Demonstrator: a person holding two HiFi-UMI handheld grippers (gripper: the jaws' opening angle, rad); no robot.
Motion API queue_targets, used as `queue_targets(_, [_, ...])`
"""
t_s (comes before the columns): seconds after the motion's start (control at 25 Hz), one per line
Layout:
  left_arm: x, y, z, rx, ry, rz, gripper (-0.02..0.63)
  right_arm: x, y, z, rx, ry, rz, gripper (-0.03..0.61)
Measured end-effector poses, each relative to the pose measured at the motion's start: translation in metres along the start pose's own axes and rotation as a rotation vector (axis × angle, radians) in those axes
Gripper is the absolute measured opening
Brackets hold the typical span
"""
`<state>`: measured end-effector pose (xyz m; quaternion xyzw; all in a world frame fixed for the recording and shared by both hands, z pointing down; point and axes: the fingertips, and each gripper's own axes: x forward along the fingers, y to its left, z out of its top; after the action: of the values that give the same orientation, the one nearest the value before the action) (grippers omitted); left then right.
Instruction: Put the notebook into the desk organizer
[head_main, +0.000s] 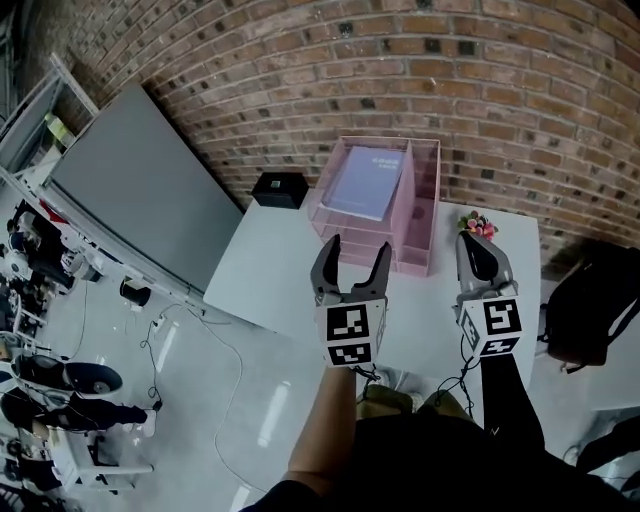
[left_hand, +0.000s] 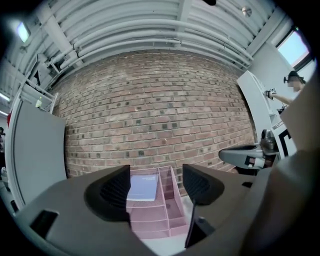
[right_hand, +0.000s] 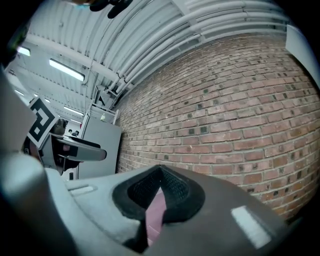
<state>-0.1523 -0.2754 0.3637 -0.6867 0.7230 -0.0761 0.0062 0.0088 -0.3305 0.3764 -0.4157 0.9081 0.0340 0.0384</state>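
Observation:
The lavender notebook (head_main: 365, 182) lies flat in the large left tray of the pink mesh desk organizer (head_main: 425, 215), which stands on the white table against the brick wall. My left gripper (head_main: 351, 262) hovers in front of the organizer, open, with nothing between its fingers. In the left gripper view the notebook (left_hand: 143, 186) and organizer (left_hand: 170, 210) show well beyond the spread jaws. My right gripper (head_main: 483, 255) is held to the right of the organizer, shut and empty. In the right gripper view its tips (right_hand: 160, 175) meet, and a sliver of the pink organizer (right_hand: 156, 215) shows below them.
A small black box (head_main: 279, 189) sits at the table's (head_main: 280, 270) back left corner. A little bunch of flowers (head_main: 478, 225) stands right of the organizer. A grey board (head_main: 140, 190) leans at the left, and a black bag (head_main: 595, 310) lies right of the table.

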Motion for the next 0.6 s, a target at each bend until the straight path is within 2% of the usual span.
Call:
queue_targets(0.24, [-0.005,0.005,0.003,0.048,-0.020,0.048,0.150,0.005,0.006,0.002,0.006,-0.004,0.011,-0.001])
queue_targets(0.32, [-0.008,0.012,0.007,0.067,-0.038,0.095,0.006,0.007,0.007,0.006,0.003,-0.011,0.010,0.000])
queue_targets(0.4, [-0.010,0.019,0.011,0.066,-0.061,0.122,0.006,0.008,0.009,0.007,0.000,-0.015,0.013,0.000])
queue_targets(0.6, [-0.012,0.026,0.015,0.030,-0.104,0.121,0.006,0.006,0.011,0.000,-0.026,-0.005,0.007,-0.002])
